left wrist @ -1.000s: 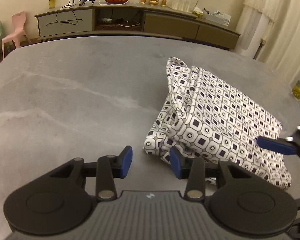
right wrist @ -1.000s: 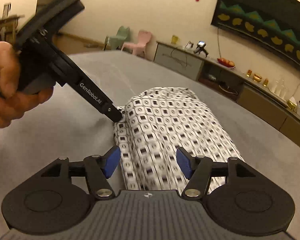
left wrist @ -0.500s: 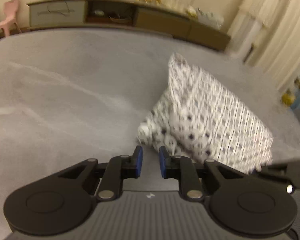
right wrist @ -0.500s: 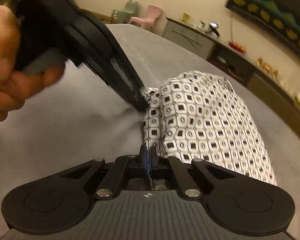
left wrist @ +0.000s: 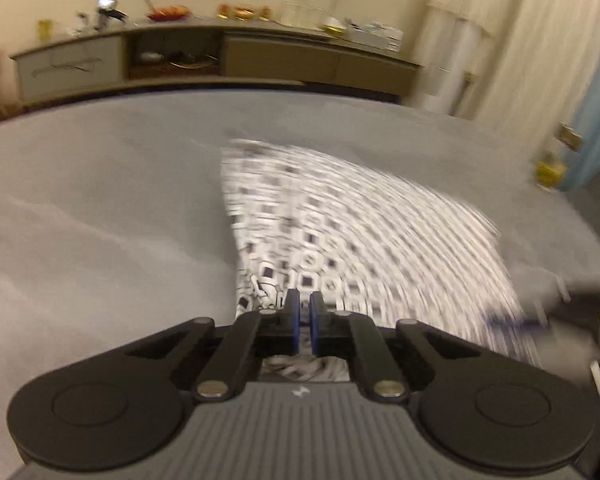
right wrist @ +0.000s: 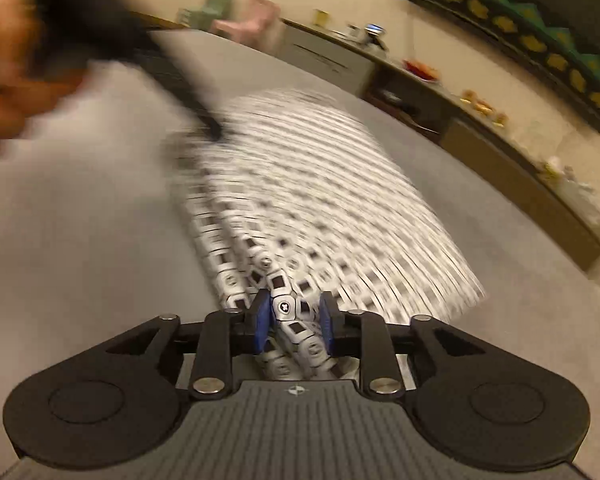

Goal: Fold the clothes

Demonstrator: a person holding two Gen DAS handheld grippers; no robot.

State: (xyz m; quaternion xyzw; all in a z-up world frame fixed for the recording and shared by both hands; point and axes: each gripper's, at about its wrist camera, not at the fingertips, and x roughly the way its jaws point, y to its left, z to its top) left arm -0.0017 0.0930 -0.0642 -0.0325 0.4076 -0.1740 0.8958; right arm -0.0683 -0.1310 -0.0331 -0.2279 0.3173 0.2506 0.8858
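A white garment with a black square print (left wrist: 360, 232) lies folded on the grey table (left wrist: 100, 220), blurred by motion in both views. My left gripper (left wrist: 305, 320) is shut on the near left corner of the cloth, and fabric shows below its pads. In the right wrist view the same garment (right wrist: 320, 184) runs away from the camera. There my right gripper (right wrist: 294, 320) is shut on a thick bunched fold at the near edge. The left gripper, held by a hand (right wrist: 8, 80), shows there as a dark blur touching the garment's far left corner.
A long low sideboard (left wrist: 260, 56) with small items on top stands along the wall behind the table. Cream curtains (left wrist: 520, 40) hang at the right. Small pink and green chairs (right wrist: 256, 16) stand by the wall. Bare table surface surrounds the garment.
Both grippers went from open to shut on the garment's near edge. The cloth is now streaked with motion, and the right jaws hold a thicker bunch than half a second ago.
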